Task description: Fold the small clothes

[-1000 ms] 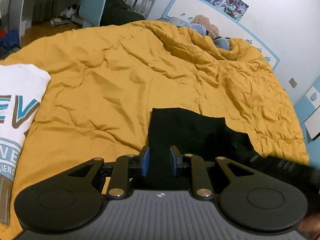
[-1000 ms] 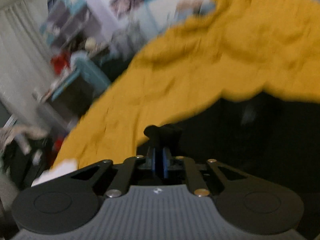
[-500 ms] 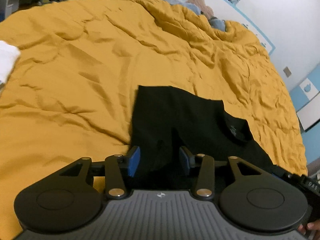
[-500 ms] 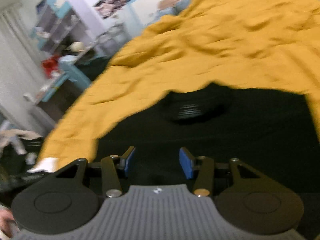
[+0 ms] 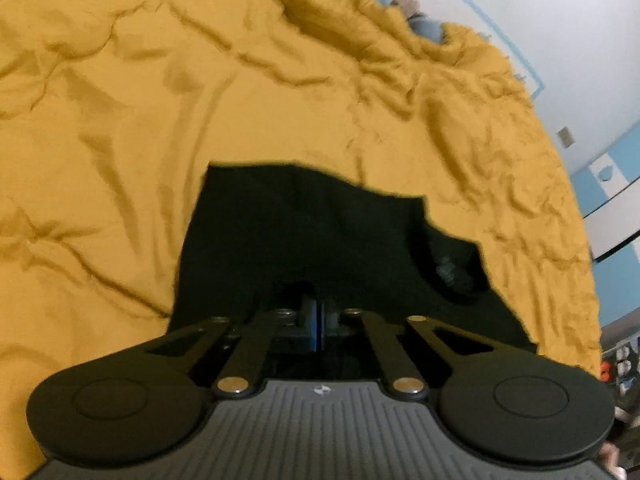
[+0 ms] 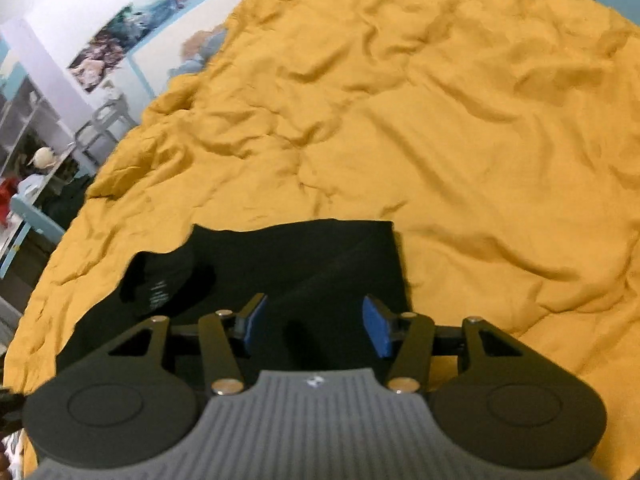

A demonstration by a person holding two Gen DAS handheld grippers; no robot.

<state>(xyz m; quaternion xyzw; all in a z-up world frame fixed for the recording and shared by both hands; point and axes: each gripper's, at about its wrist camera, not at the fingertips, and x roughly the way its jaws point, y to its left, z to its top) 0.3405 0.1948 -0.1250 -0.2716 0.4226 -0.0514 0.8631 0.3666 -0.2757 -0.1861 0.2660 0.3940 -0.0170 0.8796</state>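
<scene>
Mustard-yellow quilt [image 5: 200, 120], heavily creased, covering the bed. Stuffed toy [image 6: 204, 46] at the far edge of the quilt. Row of posters [image 6: 120, 32] on the white wall. Grey shelving unit [image 6: 28, 120], cluttered, beside a pale blue desk [image 6: 24, 216].

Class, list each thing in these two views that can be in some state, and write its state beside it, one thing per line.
Black garment: lying on the bed, partly folded, collar label showing.
Yellow bedspread: spread out, wrinkled.
Left gripper: shut, fingers together at the garment's near edge; whether cloth is pinched is unclear.
Right gripper: closing, pads apart above the garment, gripping nothing.
</scene>
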